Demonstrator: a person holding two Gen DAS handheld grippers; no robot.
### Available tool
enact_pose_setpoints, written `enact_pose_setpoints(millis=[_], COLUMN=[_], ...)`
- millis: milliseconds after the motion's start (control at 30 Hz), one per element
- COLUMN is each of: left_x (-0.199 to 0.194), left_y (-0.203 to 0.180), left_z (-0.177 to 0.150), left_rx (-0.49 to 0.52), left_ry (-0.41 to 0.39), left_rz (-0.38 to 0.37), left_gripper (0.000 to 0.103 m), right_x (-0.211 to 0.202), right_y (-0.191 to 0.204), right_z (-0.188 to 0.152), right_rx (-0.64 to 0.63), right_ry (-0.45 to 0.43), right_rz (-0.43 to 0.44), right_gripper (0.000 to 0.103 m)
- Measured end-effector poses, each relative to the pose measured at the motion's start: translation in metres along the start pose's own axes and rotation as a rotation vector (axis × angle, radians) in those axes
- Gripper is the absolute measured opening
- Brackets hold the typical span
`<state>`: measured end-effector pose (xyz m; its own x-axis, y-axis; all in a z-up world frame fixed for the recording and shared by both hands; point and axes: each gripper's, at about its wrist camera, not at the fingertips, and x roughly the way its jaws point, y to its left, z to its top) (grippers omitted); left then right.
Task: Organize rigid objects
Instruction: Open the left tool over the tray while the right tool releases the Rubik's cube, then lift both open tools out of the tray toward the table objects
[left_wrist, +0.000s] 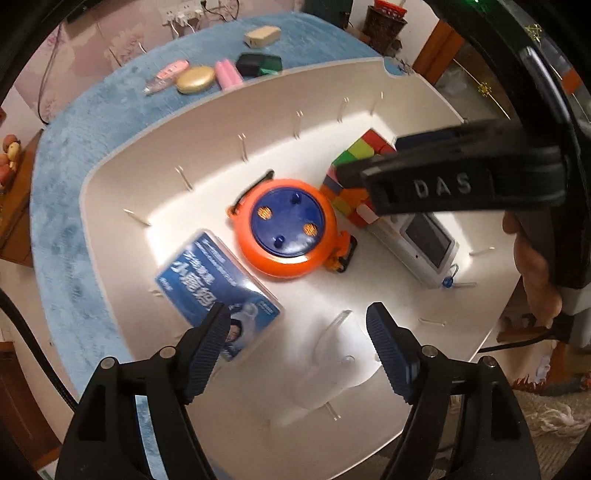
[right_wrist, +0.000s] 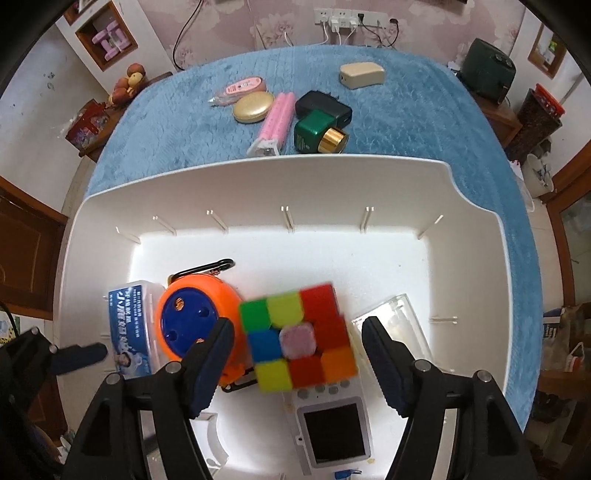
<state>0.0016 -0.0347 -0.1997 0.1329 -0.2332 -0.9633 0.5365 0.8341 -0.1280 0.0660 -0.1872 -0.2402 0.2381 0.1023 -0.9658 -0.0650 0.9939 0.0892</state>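
In the right wrist view we see the puzzle cube (right_wrist: 299, 338) just below frame centre, a rigid plastic block with a three-by-three face of glossy squares in green, yellow-green, red, blue, pink, yellow and orange. It appears motion-blurred. It lies inside the white bin (right_wrist: 258, 177), a smooth hard-walled plastic tray with thin slots along its inner walls. The right gripper (right_wrist: 297, 341) frames the cube with its ribbed dark pads spread apart; neither pad touches the cube.

At the cube's left edge we find the orange reel (right_wrist: 192, 321), a round plastic housing with a blue disc face and a black carabiner. Left of that lies the blue card case (right_wrist: 129, 328). Below the cube lies the white handheld device (right_wrist: 334, 432) with a dark screen.

In the left wrist view the left gripper (left_wrist: 295, 332) stands with its fingers apart at lower centre, above a clear plastic piece (left_wrist: 332, 354) that no pad touches.

Beyond the bin, the blue plush cloth (right_wrist: 406, 110) carries a gold oval case (right_wrist: 253, 107), a pink ribbed tube (right_wrist: 275, 123) and a green bottle (right_wrist: 319, 134) with a gold cap.
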Motion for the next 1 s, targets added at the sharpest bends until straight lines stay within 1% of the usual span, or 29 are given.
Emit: enact_pose_setpoints(millis=[100,200,267,300,433,600,667,1000], left_x=[-0.015,-0.026,-0.032,-0.031,-0.045,-0.06,-0.066,-0.083], left_y=[0.006,0.008,0.007,0.009,0.008,0.009,0.013,0.031], left_z=[0.003,0.006,0.006,0.012,0.018,0.027,0.031,0.051], left_rx=[0.0,-0.003,-0.008,-0.01,-0.013,-0.024,-0.037,-0.102], left_ry=[-0.041,-0.065,-0.081,-0.088,-0.131,-0.184,-0.207,-0.267], left_rz=[0.01,0.024,0.018,0.017,0.02,0.042,0.051,0.093], left_gripper=[0.079,0.079,0.079,0.079,0.079,0.079,0.079,0.079], right_x=[-0.01,-0.02,-0.027,-0.031,-0.047,-0.064,-0.07,-0.09], right_y=[0.001,0.001,0.0,0.001,0.001,0.0,-0.002,-0.012], right_z=[-0.002,-0.004,-0.004,-0.003,-0.002,0.003,0.006,0.023], right_rx=[0.0,0.009,0.013,0.016,0.019,0.03,0.032,0.045], right_ry=[-0.018,-0.031,-0.041,-0.048,-0.081,-0.115,-0.13,-0.185], right_rz=[0.006,0.015,0.024,0.024,0.027,0.047,0.052,0.057], right_gripper=[0.072,0.072,0.072,0.072,0.072,0.072,0.072,0.072])
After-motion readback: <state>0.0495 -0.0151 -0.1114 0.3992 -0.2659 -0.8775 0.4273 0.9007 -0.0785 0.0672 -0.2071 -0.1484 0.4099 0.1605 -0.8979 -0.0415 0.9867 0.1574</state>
